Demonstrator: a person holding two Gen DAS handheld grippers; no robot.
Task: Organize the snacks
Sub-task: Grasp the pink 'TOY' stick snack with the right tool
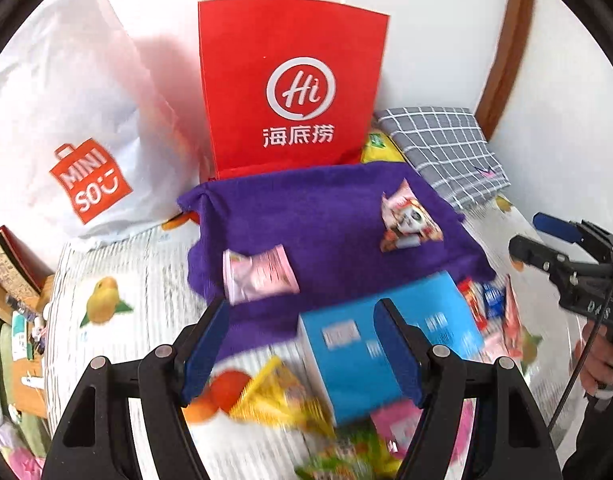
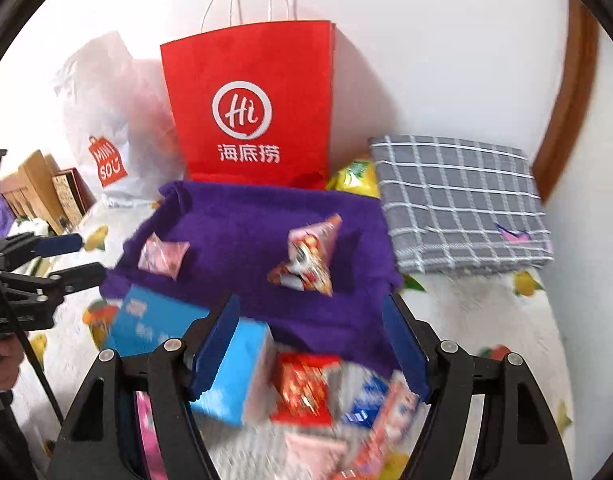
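- left gripper (image 1: 302, 344) wide, empty, over blue box (image 1: 370, 340)
- right gripper (image 2: 312, 346) wide, empty
- pink packet (image 1: 260, 274) on purple cloth (image 1: 326, 208), 9 o'clock side; panda packet (image 1: 406, 220) 3 o'clock
- loose snacks (image 2: 306, 390) 6 o'clock of cloth

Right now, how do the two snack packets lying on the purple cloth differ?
The pale pink packet is a flat, plain rectangle; the panda-print packet is puffed, pointed and busy with red and orange. The pale pink packet lies near the purple cloth's front-left edge; the panda-print packet sits farther back, to the right. Both rest loose on the cloth, untouched.
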